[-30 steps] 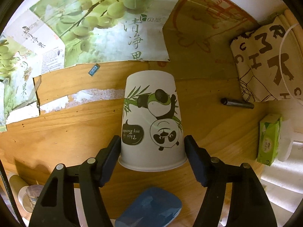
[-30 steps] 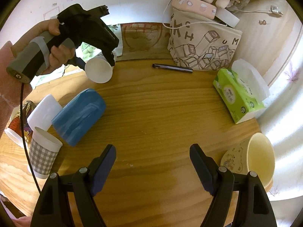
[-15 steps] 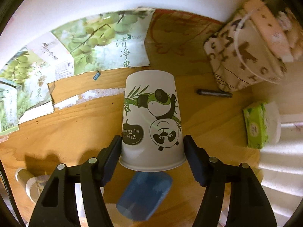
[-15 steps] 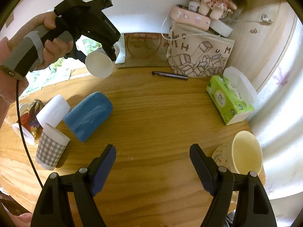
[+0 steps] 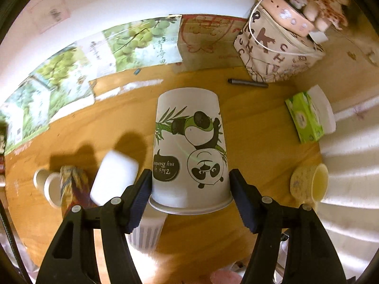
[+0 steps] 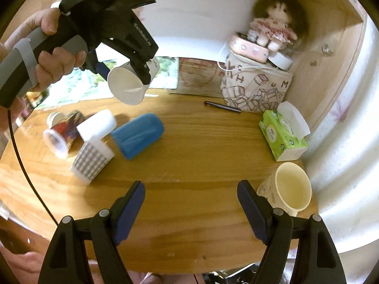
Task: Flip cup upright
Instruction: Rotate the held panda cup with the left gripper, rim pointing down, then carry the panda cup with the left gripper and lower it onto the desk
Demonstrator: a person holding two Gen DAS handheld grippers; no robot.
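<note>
My left gripper (image 5: pixel 189 189) is shut on a white paper cup with a panda print (image 5: pixel 189 146), gripping it near the rim, base pointing away from the camera. In the right wrist view the left gripper (image 6: pixel 125 71) holds this cup (image 6: pixel 130 85) high above the wooden table (image 6: pixel 201 153), tilted with its open mouth facing the camera and downward. My right gripper (image 6: pixel 190 210) is open and empty, low over the table's near edge.
A blue cup (image 6: pixel 137 137), a white cup (image 6: pixel 97 124), a checked paper cup (image 6: pixel 92 159) and a patterned cup (image 6: pixel 61 135) lie on the left. A cream cup (image 6: pixel 289 189) stands upright at right. Tissue box (image 6: pixel 281 135), pen (image 6: pixel 222 106), bag (image 6: pixel 255 87) at the back.
The left gripper has lifted the panda cup well above the table and pulled back; more of the table and the other cups now show beneath it. The right gripper has risen slightly.
</note>
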